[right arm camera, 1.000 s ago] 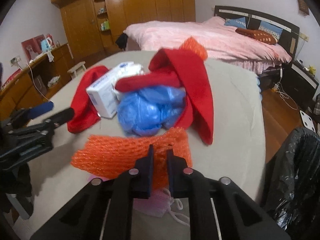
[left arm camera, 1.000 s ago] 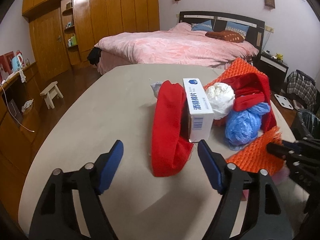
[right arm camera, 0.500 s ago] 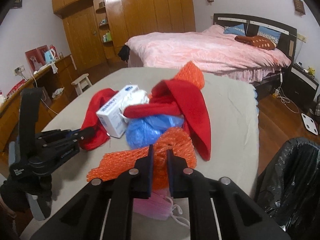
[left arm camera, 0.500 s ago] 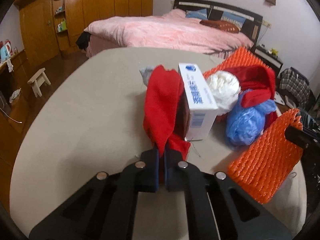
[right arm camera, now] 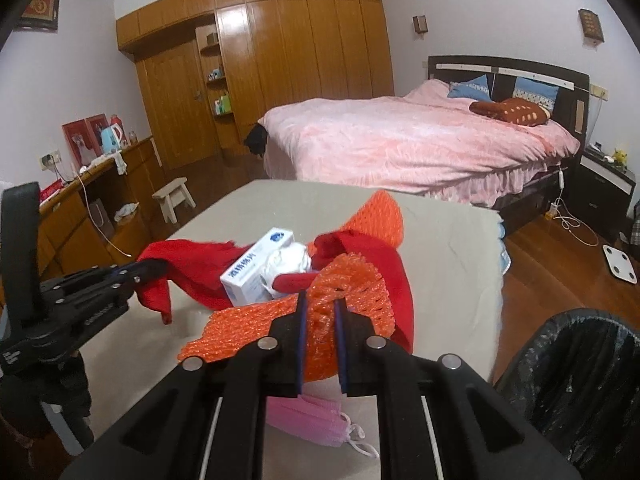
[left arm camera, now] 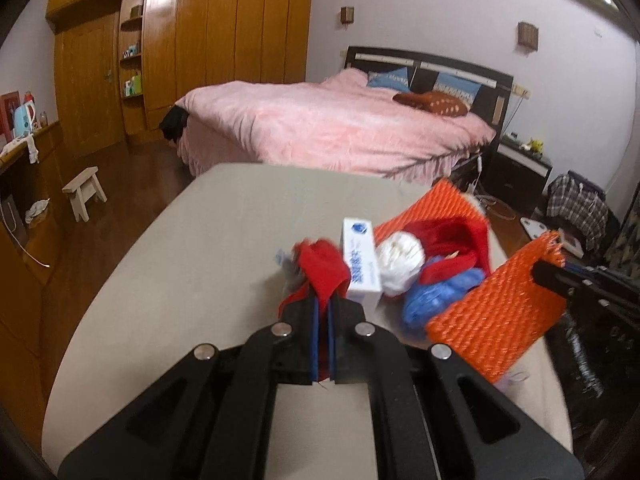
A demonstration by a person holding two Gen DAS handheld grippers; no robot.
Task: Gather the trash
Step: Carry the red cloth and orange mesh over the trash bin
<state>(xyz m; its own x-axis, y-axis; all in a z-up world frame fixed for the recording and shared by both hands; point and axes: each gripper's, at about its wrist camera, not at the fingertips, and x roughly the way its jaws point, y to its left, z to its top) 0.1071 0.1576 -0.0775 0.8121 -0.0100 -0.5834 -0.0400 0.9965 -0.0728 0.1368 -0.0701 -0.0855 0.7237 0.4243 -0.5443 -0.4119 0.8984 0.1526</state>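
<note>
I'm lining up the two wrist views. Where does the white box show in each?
Left wrist: white box stands just right of centre, above the left gripper, between red cloth and a white wad.
Right wrist: white box lies left of centre, behind the orange net.
Shared landmark: the pink bed behind the table.

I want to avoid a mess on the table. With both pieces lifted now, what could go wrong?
1. The red cloth strip in the left hand-held gripper lies against the white cardboard box; pulling may drag or topple it.
2. The orange foam net in the right hand-held gripper hangs over the pink face mask and might snag it.
</note>
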